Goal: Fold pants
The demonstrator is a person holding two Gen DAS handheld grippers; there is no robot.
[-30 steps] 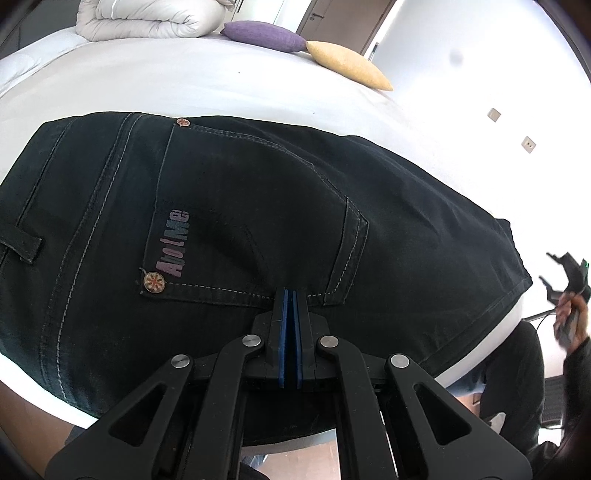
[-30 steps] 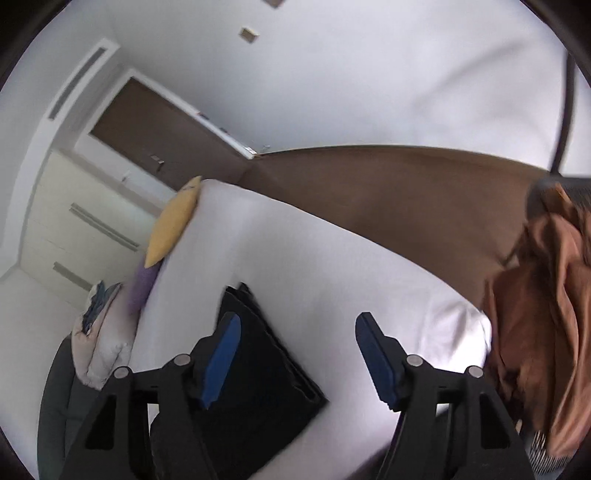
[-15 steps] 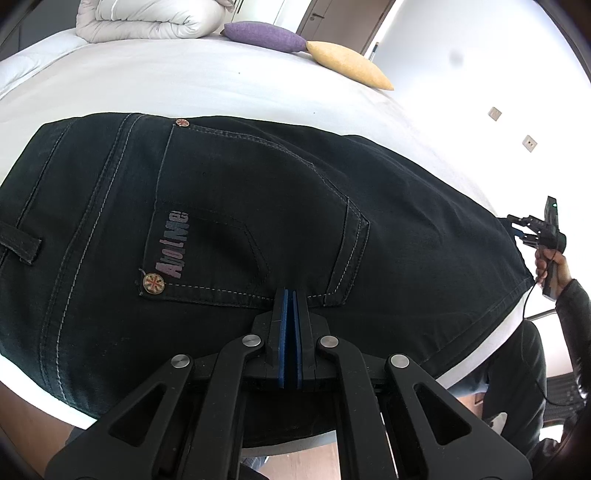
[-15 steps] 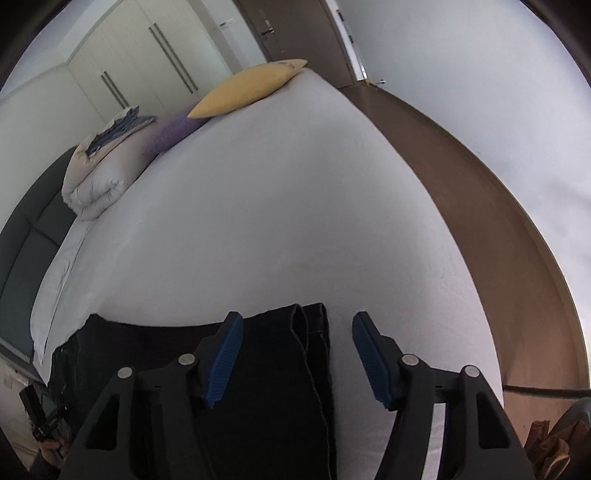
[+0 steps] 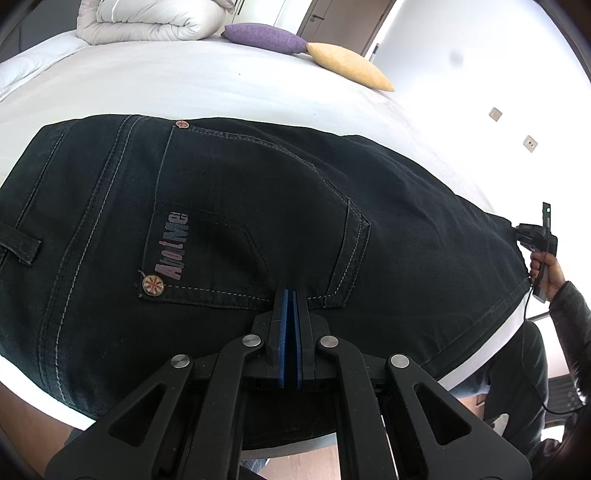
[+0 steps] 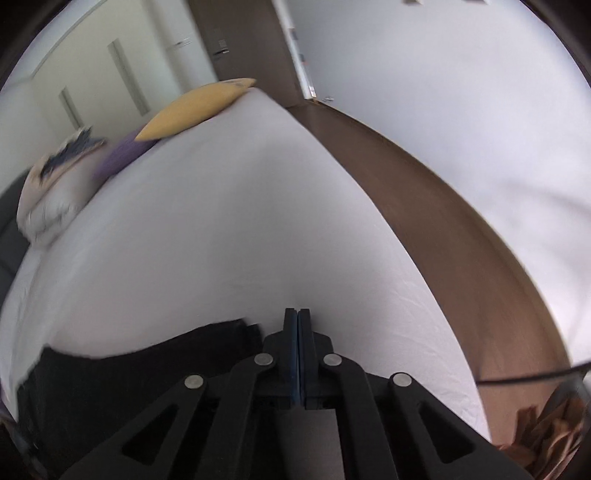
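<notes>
**Dark pants lie flat on the big white bed**

The bed (image 5: 229,85) is wide and white. At its far end sit a rolled white quilt (image 5: 147,18), a purple pillow (image 5: 264,37) and a yellow pillow (image 5: 349,66).

The pants (image 5: 258,206) are dark and folded, and they lie spread near the edge of the bed. The back pocket (image 5: 251,236) faces up, with pale letters down its side and a round button (image 5: 152,285) at its corner.

The left tool (image 5: 290,295) sits over the near side of the pants, with its tips at the bottom seam of the pocket. Its blue pads are pressed together. I cannot tell if any cloth is pinched between them.

The right tool (image 6: 297,314) is at the far end of the pants, by the leg ends. Its pads are pressed together too. The dark cloth lies just to its left, and the picture is too blurry to tell if it holds any.
</notes>
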